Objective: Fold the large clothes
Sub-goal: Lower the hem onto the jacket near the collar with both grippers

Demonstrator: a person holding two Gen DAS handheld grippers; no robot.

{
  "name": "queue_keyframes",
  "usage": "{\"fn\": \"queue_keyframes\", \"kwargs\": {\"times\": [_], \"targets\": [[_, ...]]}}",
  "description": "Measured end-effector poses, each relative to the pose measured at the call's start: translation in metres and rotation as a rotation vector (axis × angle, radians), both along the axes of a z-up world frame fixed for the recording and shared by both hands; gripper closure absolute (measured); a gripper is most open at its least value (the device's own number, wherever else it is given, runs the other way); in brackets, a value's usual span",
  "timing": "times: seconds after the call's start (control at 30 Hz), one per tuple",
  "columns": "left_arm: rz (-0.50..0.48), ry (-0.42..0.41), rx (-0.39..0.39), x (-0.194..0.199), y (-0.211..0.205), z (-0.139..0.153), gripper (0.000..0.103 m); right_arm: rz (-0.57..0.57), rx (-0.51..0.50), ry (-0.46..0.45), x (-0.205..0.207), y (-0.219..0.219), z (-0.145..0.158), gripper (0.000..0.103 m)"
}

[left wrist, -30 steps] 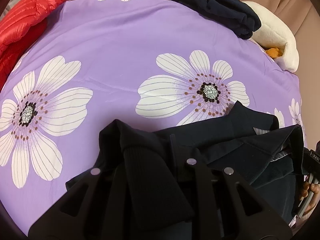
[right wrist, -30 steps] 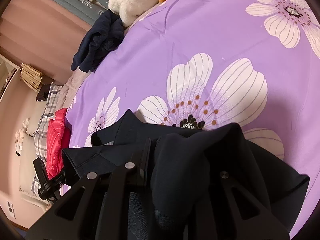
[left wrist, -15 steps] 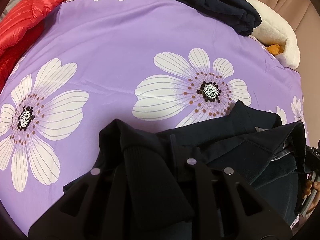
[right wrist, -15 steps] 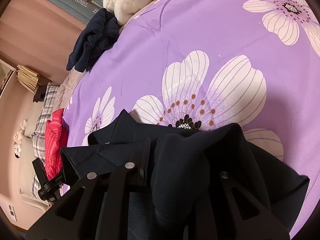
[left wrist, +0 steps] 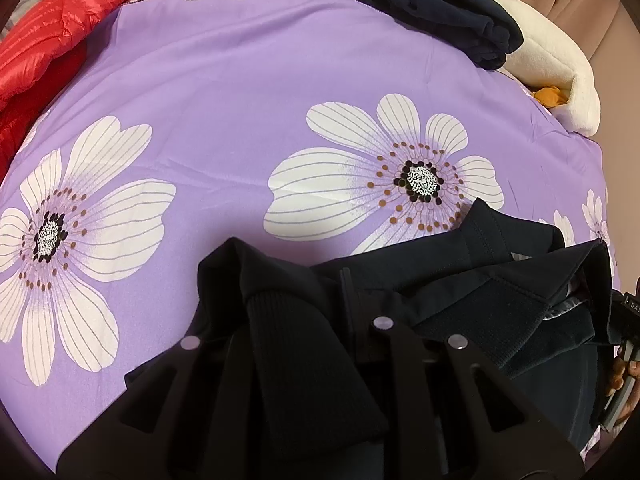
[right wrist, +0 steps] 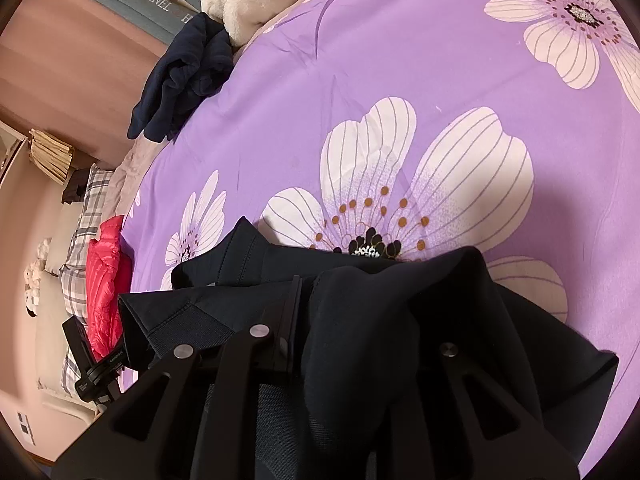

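1. A dark navy garment (left wrist: 460, 292) was held bunched at the near edge of the bed (left wrist: 240, 100), just in front of the large white flower (left wrist: 384, 184) printed on the purple cover.
2. The left gripper (left wrist: 320, 344) was clamped together on a ribbed part of the garment, possibly a cuff, which draped over its fingers.
3. The right gripper (right wrist: 348, 344) was likewise clamped on a smooth fold of the same garment (right wrist: 400, 320).
4. The step in hand was judged to be a carry or spread: the garment was gathered between both grippers and not yet laid flat.
5. The next move was judged to call for the two grips to be drawn apart and the cloth lowered over the flower, so that wrinkles are pulled out before any fold.
6. The garment's long axis appeared to run from one gripper to the other, across the near side of the flower; which end pointed where could not be told, although a collar-like band (left wrist: 480, 232) lay nearest the flower.
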State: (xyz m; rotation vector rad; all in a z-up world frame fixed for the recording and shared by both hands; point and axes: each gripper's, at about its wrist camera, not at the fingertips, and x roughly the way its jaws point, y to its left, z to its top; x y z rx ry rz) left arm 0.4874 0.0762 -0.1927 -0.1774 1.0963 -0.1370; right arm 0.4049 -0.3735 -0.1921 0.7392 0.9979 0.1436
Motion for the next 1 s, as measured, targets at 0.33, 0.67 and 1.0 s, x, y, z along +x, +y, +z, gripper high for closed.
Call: {"fn": "queue_keyframes", "kwargs": {"times": [0.33,0.67,1.0], "targets": [[0.000,0.007,-0.003,0.0013,-0.0001,0.0006,0.086,-0.001,0.001,0.006,-0.0002,-0.0001,-0.0004,0.088],[0.026,0.015,-0.032,0.0020,0.0025,-0.0001,0.085,-0.006,0.004,0.012,-0.0008,0.0006,-0.0003,0.087],[0.043,-0.029,-0.020,0.0005,0.0019,0.0067,0.048,-0.008,0.013,0.008,-0.0008,0.0020,0.0006,0.081]]}}
